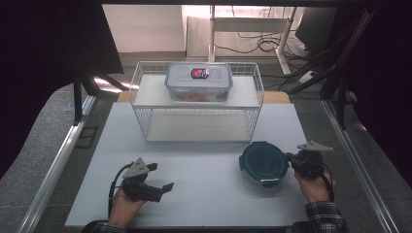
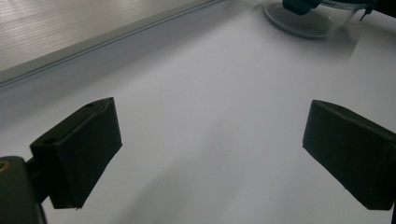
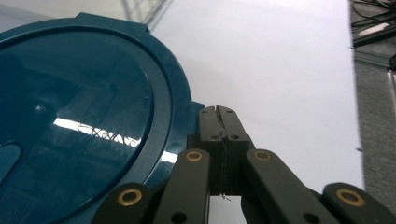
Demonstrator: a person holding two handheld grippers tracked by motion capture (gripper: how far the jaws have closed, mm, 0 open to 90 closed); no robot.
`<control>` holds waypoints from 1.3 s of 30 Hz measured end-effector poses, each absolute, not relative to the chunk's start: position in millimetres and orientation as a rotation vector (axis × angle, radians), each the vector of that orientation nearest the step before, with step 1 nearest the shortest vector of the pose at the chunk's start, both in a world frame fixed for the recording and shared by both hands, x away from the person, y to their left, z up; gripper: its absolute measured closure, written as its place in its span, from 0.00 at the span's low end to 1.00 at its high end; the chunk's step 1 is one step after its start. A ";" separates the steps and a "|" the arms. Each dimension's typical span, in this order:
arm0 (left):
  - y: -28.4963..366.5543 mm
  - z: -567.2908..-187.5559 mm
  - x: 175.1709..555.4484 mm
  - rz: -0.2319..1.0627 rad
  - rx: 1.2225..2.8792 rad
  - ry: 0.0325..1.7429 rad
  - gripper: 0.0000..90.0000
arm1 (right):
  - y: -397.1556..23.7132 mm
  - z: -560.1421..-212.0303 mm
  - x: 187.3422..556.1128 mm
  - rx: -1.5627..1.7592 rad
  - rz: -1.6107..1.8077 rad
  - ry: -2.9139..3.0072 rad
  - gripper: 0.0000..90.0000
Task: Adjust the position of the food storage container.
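Both my right fingers pressed together beside the round container, lower right; nudging could skid it; left gripper spread.

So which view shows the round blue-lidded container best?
The high view: the whole round blue-lidded container sits on the table. The right gripper view has its lid close up, cropped; the left gripper view catches its clear base at the top edge.
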State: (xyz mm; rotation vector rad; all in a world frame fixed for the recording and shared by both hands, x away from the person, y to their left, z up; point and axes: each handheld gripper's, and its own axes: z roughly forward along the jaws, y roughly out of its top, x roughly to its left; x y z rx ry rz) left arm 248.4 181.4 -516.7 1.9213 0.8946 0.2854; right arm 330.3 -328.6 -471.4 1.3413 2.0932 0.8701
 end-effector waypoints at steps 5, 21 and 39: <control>180.8 -516.8 248.3 0.285 1.922 0.894 0.04 | -320.0 -471.9 326.8 1.332 0.893 2.123 0.99; 181.8 -516.9 248.6 0.281 1.916 0.899 0.04 | -280.0 -475.9 318.6 1.264 0.990 2.250 0.99; 182.2 -516.5 249.1 0.261 1.910 0.902 0.05 | -232.0 -479.1 307.5 1.175 1.079 2.367 0.99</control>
